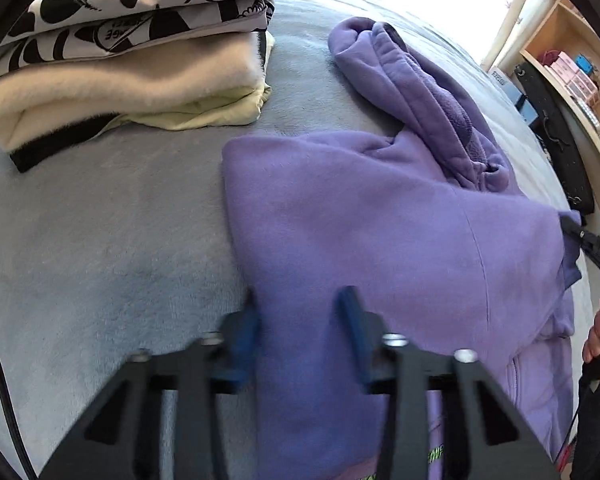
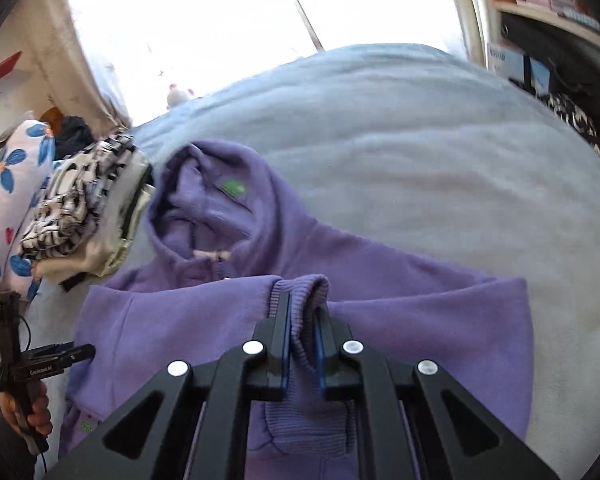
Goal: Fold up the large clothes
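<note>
Purple hoodie [image 1: 380, 220] spread on bed w/ grey-blue blanket [image 1: 100, 240], right tool [image 2: 302, 320] clamped on its ribbed cuff [image 2: 300, 292], left tool [image 1: 300, 308] jaws apart over hoodie's edge, folded clothes pile [image 1: 120, 60] nearby.

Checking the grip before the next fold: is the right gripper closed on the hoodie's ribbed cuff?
Yes, the right gripper has its fingers pressed against the ribbed cuff of the purple hoodie.
</note>
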The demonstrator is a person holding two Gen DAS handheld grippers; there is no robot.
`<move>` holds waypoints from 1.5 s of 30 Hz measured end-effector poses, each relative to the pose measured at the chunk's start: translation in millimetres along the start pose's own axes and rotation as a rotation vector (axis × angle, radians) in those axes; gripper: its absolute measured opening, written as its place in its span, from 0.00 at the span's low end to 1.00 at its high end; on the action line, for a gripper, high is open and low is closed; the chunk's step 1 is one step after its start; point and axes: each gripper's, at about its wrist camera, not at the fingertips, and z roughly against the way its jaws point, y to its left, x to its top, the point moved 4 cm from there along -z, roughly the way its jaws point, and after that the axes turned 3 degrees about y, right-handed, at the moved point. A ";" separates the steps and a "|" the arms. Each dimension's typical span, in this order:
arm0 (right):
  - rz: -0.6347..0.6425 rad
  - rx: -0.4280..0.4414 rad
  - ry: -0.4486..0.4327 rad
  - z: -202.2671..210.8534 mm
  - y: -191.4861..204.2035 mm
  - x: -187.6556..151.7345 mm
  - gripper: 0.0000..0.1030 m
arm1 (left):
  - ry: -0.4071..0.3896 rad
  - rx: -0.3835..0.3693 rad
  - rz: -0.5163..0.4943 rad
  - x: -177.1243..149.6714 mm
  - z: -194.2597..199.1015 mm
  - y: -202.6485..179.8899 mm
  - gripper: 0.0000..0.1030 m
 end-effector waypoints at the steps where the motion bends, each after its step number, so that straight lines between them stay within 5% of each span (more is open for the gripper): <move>1: -0.001 -0.006 0.011 -3.7 -1.5 -2.3 0.09 | -0.004 0.001 0.001 0.6 1.5 -0.1 0.19; 4: -0.005 -0.028 -0.020 -4.3 -5.4 -8.5 0.09 | -0.052 0.014 -0.019 3.4 8.4 -2.7 0.16; 9: -0.015 -0.070 0.072 -33.7 -13.4 -22.8 0.13 | -0.033 0.015 -0.011 2.0 -6.0 4.9 0.18; 11: -0.063 -0.046 0.091 -25.4 -17.2 -23.1 0.18 | -0.037 0.025 0.002 2.6 0.5 6.3 0.28; 15: -0.145 0.039 0.104 3.0 -28.0 -32.9 0.49 | -0.062 0.079 -0.016 -5.7 24.2 6.2 0.51; 17: -0.160 0.053 0.118 13.9 -30.9 -45.8 0.52 | -0.068 0.063 -0.040 -16.6 35.8 3.5 0.60; 25: -0.308 0.218 0.171 10.3 -30.6 -82.9 0.52 | -0.006 0.035 -0.029 -67.1 31.6 0.3 0.60; 27: -0.361 0.245 0.129 5.0 -32.6 -79.9 0.52 | -0.004 0.019 0.017 -68.5 26.4 4.1 0.53; 28: -0.368 0.243 0.117 3.8 -33.0 -78.3 0.45 | -0.005 -0.012 0.041 -67.9 24.9 5.1 0.37; 30: -0.320 0.166 0.116 5.1 -27.8 -74.9 0.06 | -0.007 -0.013 0.070 -68.0 26.6 7.2 0.26; 34: -0.242 0.042 0.109 7.7 -23.9 -79.3 0.06 | -0.016 -0.017 0.084 -75.0 27.9 11.5 0.22; 37: -0.226 -0.022 0.129 7.2 -24.1 -81.5 0.17 | -0.002 -0.020 0.117 -76.7 30.0 18.2 0.31; 41: -0.189 -0.166 0.057 38.3 -16.3 -77.8 0.35 | -0.093 0.175 0.057 -76.5 61.1 11.2 0.52; 45: -0.083 -0.097 -0.002 47.1 22.2 -73.3 0.36 | -0.223 0.223 -0.034 -71.2 88.3 -19.7 0.52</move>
